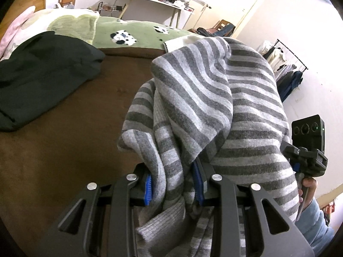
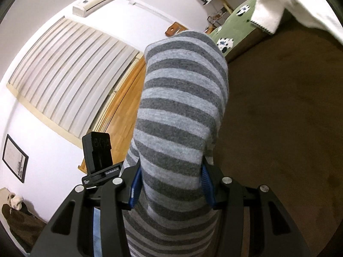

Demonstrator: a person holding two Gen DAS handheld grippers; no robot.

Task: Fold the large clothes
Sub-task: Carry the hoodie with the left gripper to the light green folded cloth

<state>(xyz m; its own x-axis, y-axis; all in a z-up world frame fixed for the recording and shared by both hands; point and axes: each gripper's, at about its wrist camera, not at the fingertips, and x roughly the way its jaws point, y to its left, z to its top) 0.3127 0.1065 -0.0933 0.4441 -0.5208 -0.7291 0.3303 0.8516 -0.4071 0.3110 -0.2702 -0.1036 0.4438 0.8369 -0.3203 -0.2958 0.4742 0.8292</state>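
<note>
Taking the brown bed cover [image 1: 64, 150] as the landmark: at its far left lies a dark green garment [image 1: 42, 75], and beyond its far edge a green panda-print blanket [image 1: 137, 32]. Over the cover's near right part, lifted clear of it, hangs the grey striped sweater [image 1: 214, 98]. The left gripper [image 1: 174, 189] is clenched on a bunched fold of it, knit squeezed between the blue pads [image 1: 148, 189]. Further right, the right gripper [image 2: 170, 189] likewise pinches a thick roll of the same sweater. A white cloth [image 2: 276, 6] sits at the cover's far right edge.

The knit looks soft, floppy and fairly light; it will sag and bunch rather than hold shape. I'd judge both grips too bundled for a clean fold. Better to take it at the shoulder seams or hem corners, spread well apart, then lay it flat on the cover.
</note>
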